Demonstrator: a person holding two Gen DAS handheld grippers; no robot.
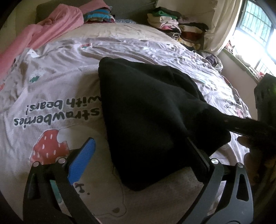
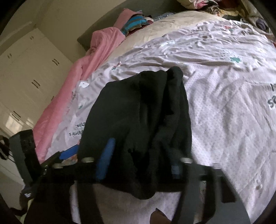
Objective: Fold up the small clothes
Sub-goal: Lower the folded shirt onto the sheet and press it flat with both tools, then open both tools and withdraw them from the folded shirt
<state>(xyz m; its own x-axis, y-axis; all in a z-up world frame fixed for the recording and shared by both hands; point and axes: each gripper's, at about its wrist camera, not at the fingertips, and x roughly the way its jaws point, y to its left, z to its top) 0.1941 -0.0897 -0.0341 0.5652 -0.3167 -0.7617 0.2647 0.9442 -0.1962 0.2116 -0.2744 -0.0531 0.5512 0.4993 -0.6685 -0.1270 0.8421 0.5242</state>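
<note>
A small black garment [image 1: 148, 110] lies bunched on the white printed bedsheet [image 1: 51, 82]. My left gripper [image 1: 138, 151] is open; its blue-padded left finger [image 1: 82, 160] rests on the sheet beside the cloth, and the cloth drapes over its right finger. In the right wrist view the black garment [image 2: 143, 117] hangs over my right gripper [image 2: 141, 158], whose blue pads [image 2: 106, 160] stand apart with cloth between them. The right gripper's dark body shows at the right edge of the left wrist view [image 1: 255, 131], where the cloth stretches to it.
A pink blanket [image 1: 39, 34] lies along the bed's far left. Stacks of folded clothes [image 1: 174, 24] stand at the head, striped clothes [image 1: 98, 15] beside them. A window [image 1: 255, 31] is at the right. White wardrobe doors [image 2: 29, 72] stand left of the bed.
</note>
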